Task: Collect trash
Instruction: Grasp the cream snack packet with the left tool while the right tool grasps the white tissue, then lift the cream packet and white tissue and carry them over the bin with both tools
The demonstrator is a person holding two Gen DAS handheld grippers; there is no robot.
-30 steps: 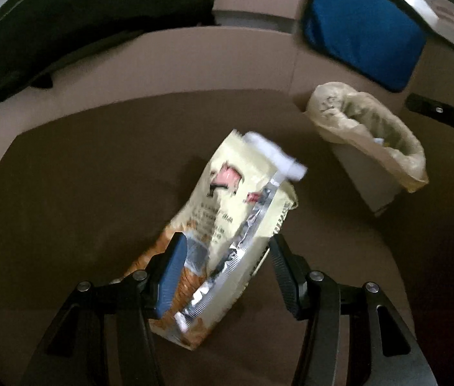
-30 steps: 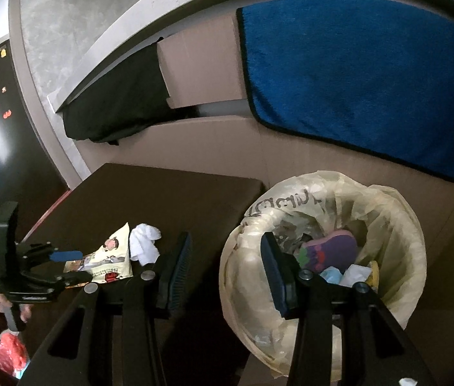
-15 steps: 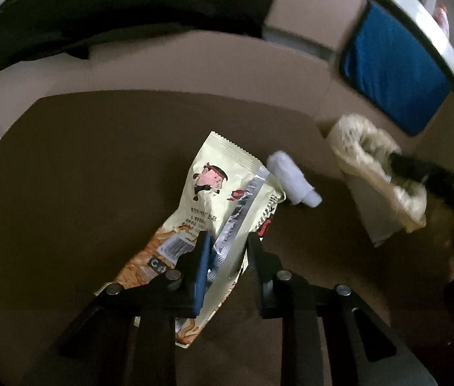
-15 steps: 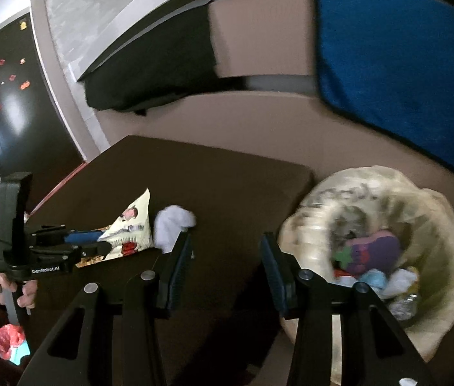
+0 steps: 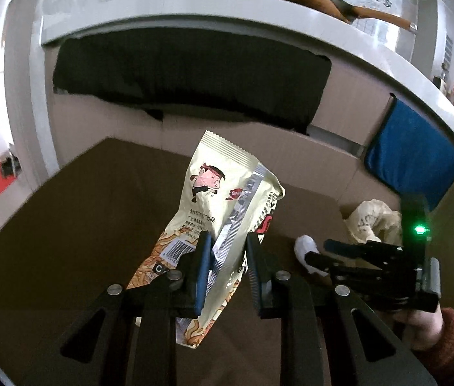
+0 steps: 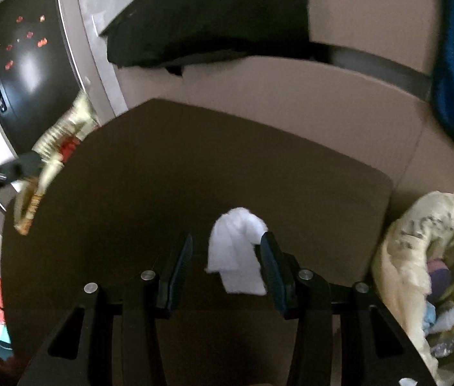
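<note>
While the left gripper [image 5: 225, 251] has its jaws clamped narrow on the snack wrapper [image 5: 227, 199], that item hangs clear of the brown worktop [image 5: 82, 225], pinched at about mid-length. Long axis: steeply upright, crimped top edge pointing up and away from the camera, torn lower end drooping below the jaws.

Second item: white crumpled tissue [image 6: 238, 251], lying on the worktop near its edge, between the wide-set jaws of the right gripper [image 6: 227, 257]. It sits closer to the right-hand pad; whether that pad touches it cannot be told. Long axis: roughly along the gripper's own line, narrow end toward the camera.

Receptacle: bin lined with a pale bag [image 6: 420, 257], just beside the worktop, part filled.

Handling note, by judgement: centre the tissue between the pads and come down to the worktop before closing, since soft paper slips from a shallow pinch. Carry the wrapper over the bag's mouth with its loose end low before release; the limp foil could catch the rim.
</note>
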